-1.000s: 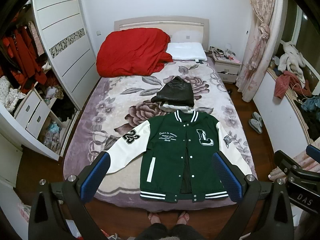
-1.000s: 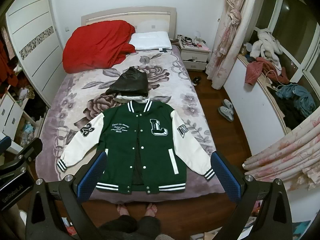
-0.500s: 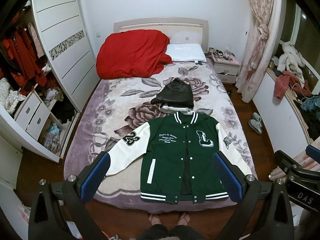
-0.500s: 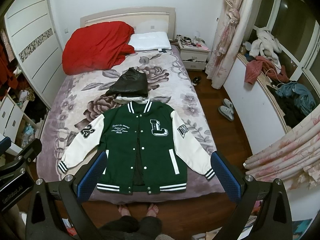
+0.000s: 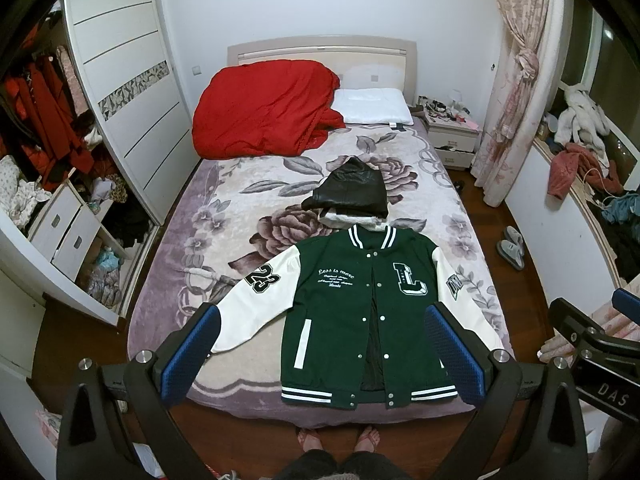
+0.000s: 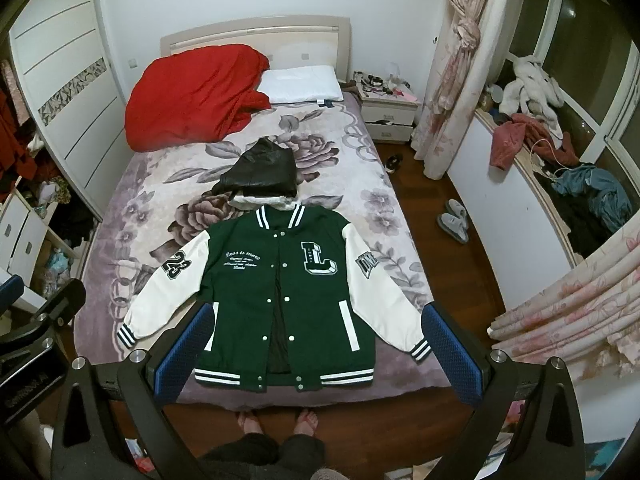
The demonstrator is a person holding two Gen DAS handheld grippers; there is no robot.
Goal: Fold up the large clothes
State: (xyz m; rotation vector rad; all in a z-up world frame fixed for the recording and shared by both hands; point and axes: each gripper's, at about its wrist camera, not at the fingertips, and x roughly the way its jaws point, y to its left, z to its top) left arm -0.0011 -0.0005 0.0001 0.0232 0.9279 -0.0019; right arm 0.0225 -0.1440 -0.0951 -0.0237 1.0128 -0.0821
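Note:
A green varsity jacket (image 5: 368, 312) with white sleeves lies flat, front up, at the foot of the bed (image 5: 224, 216); it also shows in the right wrist view (image 6: 288, 296). Both sleeves are spread out to the sides. My left gripper (image 5: 320, 352) is open and empty, held high above the jacket's hem. My right gripper (image 6: 316, 348) is open and empty, also high above the hem. Each gripper's body shows at the edge of the other's view.
A folded black garment (image 5: 352, 192) lies just beyond the jacket's collar. A red duvet (image 5: 264, 108) and a white pillow (image 5: 372, 106) sit at the head. A wardrobe (image 5: 120, 92) stands left, a nightstand (image 5: 452, 136) and slippers (image 5: 512, 246) right. My feet (image 5: 340, 438) are at the bed's foot.
Both views have shifted only slightly; the jacket and both open grippers stay as they were.

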